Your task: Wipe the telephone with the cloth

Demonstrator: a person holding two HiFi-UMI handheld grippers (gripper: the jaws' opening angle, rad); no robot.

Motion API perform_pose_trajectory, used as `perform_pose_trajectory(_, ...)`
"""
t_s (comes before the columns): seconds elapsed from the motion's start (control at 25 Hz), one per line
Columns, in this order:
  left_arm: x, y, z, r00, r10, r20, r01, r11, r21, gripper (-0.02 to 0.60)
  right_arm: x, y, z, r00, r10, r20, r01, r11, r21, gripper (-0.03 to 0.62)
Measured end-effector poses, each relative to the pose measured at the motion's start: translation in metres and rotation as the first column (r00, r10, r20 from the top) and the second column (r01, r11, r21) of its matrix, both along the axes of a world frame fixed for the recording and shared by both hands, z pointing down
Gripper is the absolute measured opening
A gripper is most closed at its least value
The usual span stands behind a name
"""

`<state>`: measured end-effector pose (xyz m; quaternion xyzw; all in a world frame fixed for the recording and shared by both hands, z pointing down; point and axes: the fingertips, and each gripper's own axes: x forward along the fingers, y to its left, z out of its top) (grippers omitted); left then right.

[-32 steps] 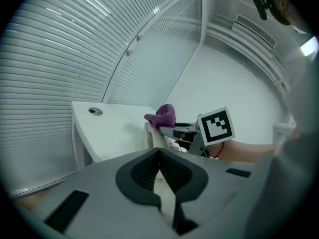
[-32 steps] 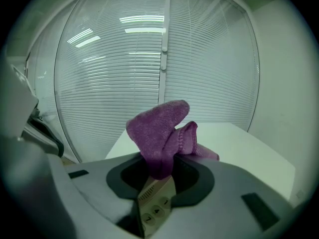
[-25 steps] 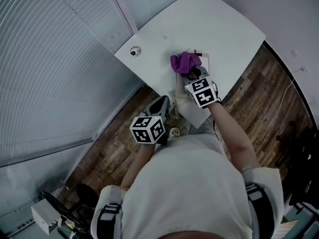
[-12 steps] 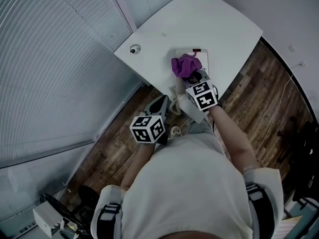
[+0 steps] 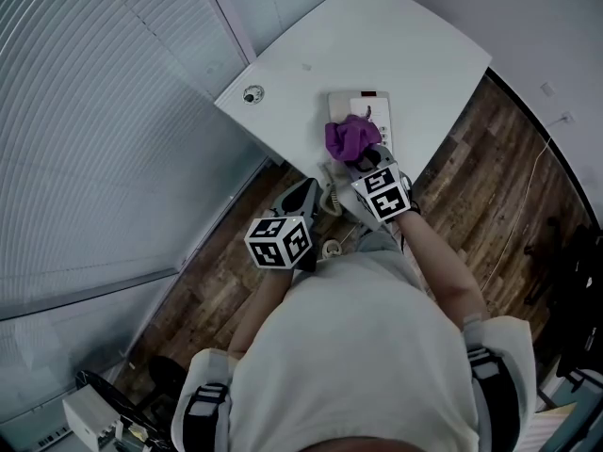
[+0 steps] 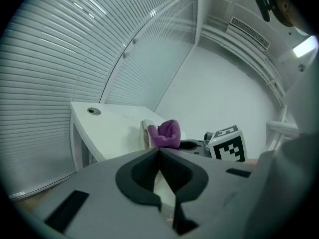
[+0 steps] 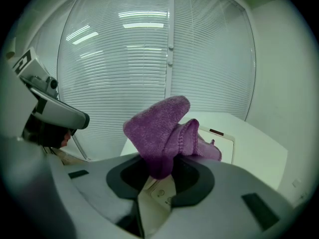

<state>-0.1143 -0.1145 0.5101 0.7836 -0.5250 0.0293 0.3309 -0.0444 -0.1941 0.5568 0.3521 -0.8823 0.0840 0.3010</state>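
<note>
The left gripper (image 6: 159,153) is clenched on nothing, off the near edge of the white desk (image 5: 405,45). The flat white telephone (image 5: 362,106) lies lengthwise near-to-far. The fuzzy purple cloth (image 5: 350,137) sits on its near part, pinched in the right gripper (image 5: 366,163).

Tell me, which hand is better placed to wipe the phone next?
Right: the right gripper is shut on the purple cloth, resting on the telephone. The left gripper is shut without cloth, short of it.
</note>
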Motion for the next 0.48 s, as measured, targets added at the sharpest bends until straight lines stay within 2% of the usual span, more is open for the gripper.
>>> perform_pose_trajectory(0.36,-0.001,0.000,0.000,1.000,0.010,0.002,-0.010,1.000,0.006,0.020,0.000,0.022,0.009,1.000,-0.012,-0.005,0.011,1.000,-0.021,0.120)
perform_pose_trajectory(0.48,-0.002,0.001,-0.001,1.000,0.010,0.002,-0.010,1.000,0.007,0.021,-0.003,0.031,0.012,0.999,-0.041,-0.022,0.041,0.999,-0.019,0.120)
